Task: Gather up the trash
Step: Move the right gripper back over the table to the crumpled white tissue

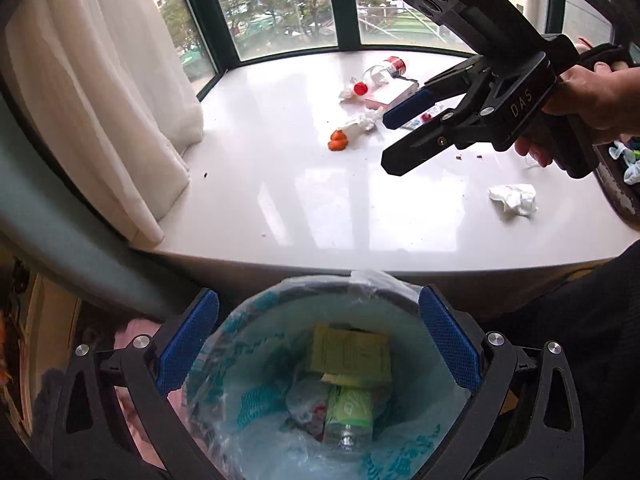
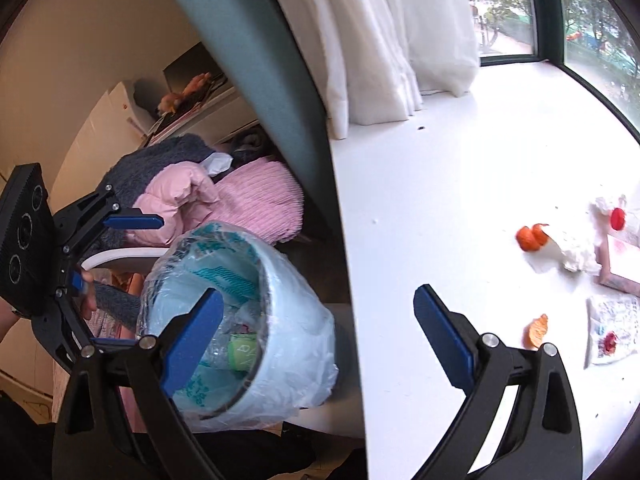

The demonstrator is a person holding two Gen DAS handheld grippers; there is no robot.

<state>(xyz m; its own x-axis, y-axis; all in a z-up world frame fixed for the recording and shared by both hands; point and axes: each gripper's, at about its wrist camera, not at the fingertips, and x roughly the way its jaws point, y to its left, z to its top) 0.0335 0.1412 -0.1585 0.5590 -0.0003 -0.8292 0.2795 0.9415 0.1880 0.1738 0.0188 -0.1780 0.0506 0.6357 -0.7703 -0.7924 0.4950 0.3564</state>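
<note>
A light-blue trash bin lined with a plastic bag sits below the white sill's front edge; it holds a yellow-green carton and a plastic bottle. My left gripper is open and empty right above the bin. My right gripper is open and empty over the sill. On the sill lie orange peel, crumpled tissues, a plastic bottle with a red cap and a pink box. In the right wrist view the bin, my right gripper, the left gripper, peel and a wrapper show.
A white curtain hangs at the sill's left end. Windows bound the far side. A tray with small items sits at the right edge. Pink and grey bedding lies beside the bin.
</note>
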